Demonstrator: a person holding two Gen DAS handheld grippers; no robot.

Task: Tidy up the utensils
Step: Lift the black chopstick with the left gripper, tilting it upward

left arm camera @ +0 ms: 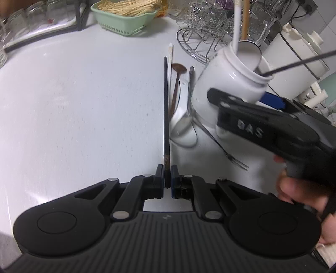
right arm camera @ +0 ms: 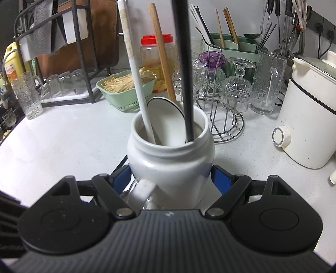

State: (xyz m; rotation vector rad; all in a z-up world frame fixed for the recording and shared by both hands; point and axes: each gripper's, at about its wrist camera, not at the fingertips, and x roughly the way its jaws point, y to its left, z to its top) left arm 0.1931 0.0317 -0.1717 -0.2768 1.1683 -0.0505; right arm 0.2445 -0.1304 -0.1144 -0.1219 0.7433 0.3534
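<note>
My left gripper [left arm camera: 167,169] is shut on the near end of a long black chopstick [left arm camera: 166,109], which points away over the white counter [left arm camera: 84,115]. To its right my right gripper [right arm camera: 171,178] is shut on a white ceramic jar [right arm camera: 171,163], its blue pads [right arm camera: 220,176] pressing both sides. The jar [left arm camera: 231,82] is tilted. In it stand a white chopstick [right arm camera: 136,73], a wooden chopstick [right arm camera: 162,56], a black chopstick [right arm camera: 184,63] and a white spoon [right arm camera: 166,121]. On the counter beside the jar lie a white chopstick [left arm camera: 170,56], a brown wooden spoon [left arm camera: 178,70] and a metal fork [left arm camera: 222,145].
At the back stand a green basket [left arm camera: 126,19] of thin pale sticks, a wire rack of glasses [right arm camera: 226,94], a glass jug [right arm camera: 266,84] and a black frame rack [right arm camera: 84,63]. A white cooker [right arm camera: 308,126] stands at the right. A hand [left arm camera: 294,187] holds the right gripper.
</note>
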